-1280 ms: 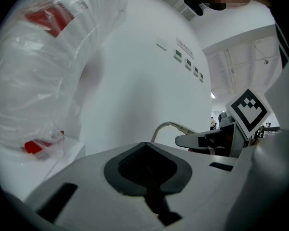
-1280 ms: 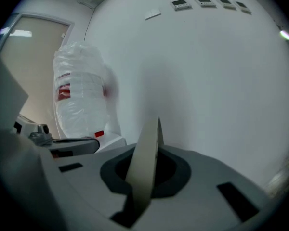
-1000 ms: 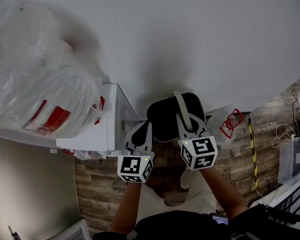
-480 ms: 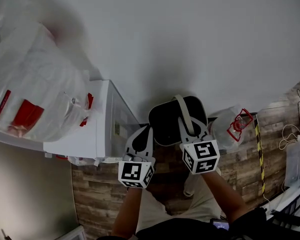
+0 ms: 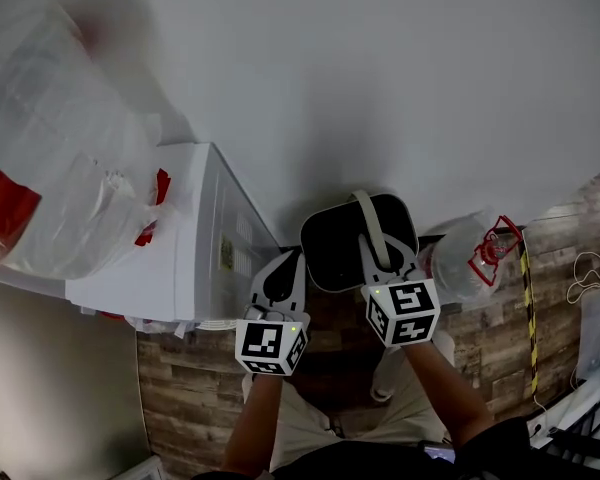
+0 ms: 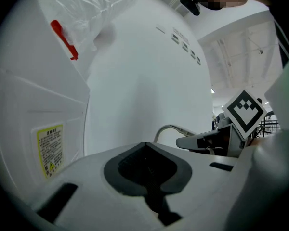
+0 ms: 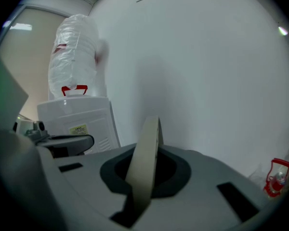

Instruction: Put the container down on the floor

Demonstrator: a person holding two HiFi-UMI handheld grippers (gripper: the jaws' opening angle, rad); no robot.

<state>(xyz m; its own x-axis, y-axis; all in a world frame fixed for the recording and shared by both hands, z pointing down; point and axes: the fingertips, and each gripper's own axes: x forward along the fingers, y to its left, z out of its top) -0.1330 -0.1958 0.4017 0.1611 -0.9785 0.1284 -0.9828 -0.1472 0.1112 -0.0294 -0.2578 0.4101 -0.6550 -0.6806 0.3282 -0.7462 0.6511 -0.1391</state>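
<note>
A black, rounded container hangs by its beige handle in front of the white wall, above the wood-pattern floor. My right gripper is shut on that handle, which runs as a beige strap up between the jaws in the right gripper view. My left gripper is just left of the container, its jaws together with nothing between them. In the left gripper view the right gripper and the arched handle show to the right. The container's base is hidden.
A white appliance stands close on the left with a plastic-wrapped bottle on top. A clear water jug with a red handle sits on the floor to the right. Yellow-black tape and cables lie further right.
Both grippers and the hanging container have come down along the wall. The appliance's top and its wrapped bottle now sit higher relative to them. Neither grip has changed.
</note>
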